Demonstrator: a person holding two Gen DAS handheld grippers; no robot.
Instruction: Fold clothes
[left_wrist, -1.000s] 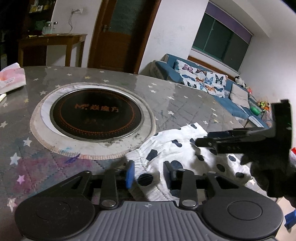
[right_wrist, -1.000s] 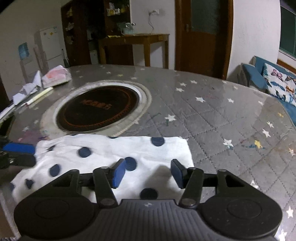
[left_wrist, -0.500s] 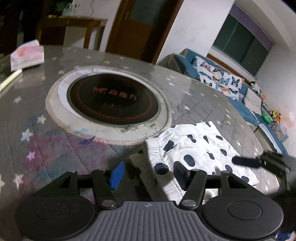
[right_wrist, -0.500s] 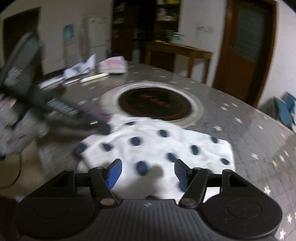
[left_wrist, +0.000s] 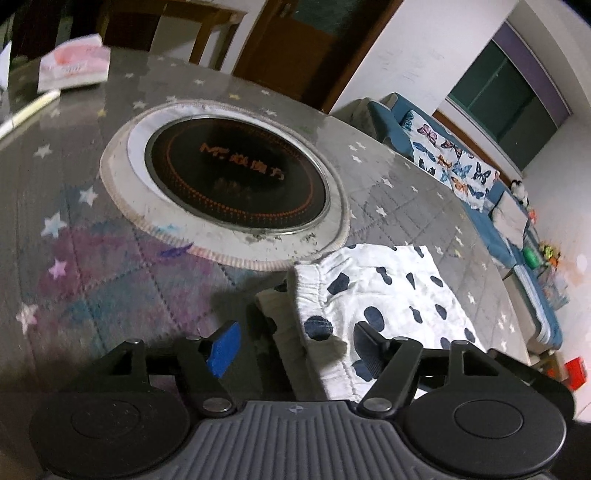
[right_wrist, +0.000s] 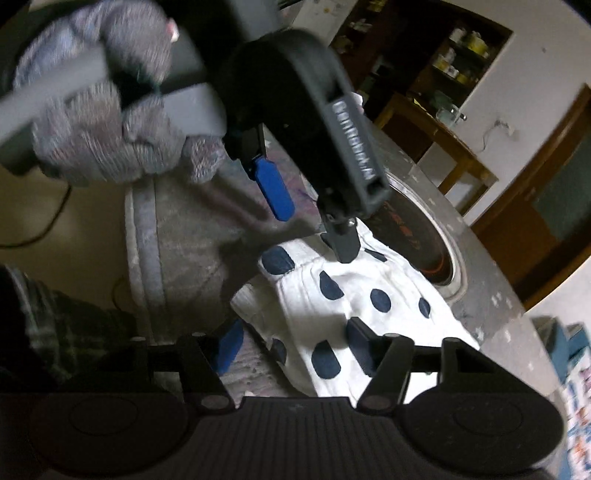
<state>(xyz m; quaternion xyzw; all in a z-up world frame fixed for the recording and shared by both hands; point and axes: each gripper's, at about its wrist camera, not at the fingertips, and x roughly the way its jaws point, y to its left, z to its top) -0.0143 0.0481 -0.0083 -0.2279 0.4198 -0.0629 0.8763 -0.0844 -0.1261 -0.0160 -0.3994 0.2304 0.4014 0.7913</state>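
White garment (left_wrist: 384, 295) with dark blue spots lies folded flat on the desk (left_wrist: 110, 288), at about 4 o'clock from the round black cooktop (left_wrist: 236, 181), its gathered elastic waistband touching the cooktop's pale ring. Long axis runs from the waistband away toward 3 o'clock in the left wrist view. Cooktop carries orange lettering, an "M" then characters too blurred to read. Left tool (left_wrist: 293, 345): fingers spread wide, straddling the waistband corner, gripping nothing. Right tool (right_wrist: 293, 349): fingers also spread apart over the spotted cloth, empty. A gloved hand (right_wrist: 107, 122) holds the left tool at 11 o'clock in the right view. Pink-and-white packet (left_wrist: 74, 64) sits at the desk's far edge.
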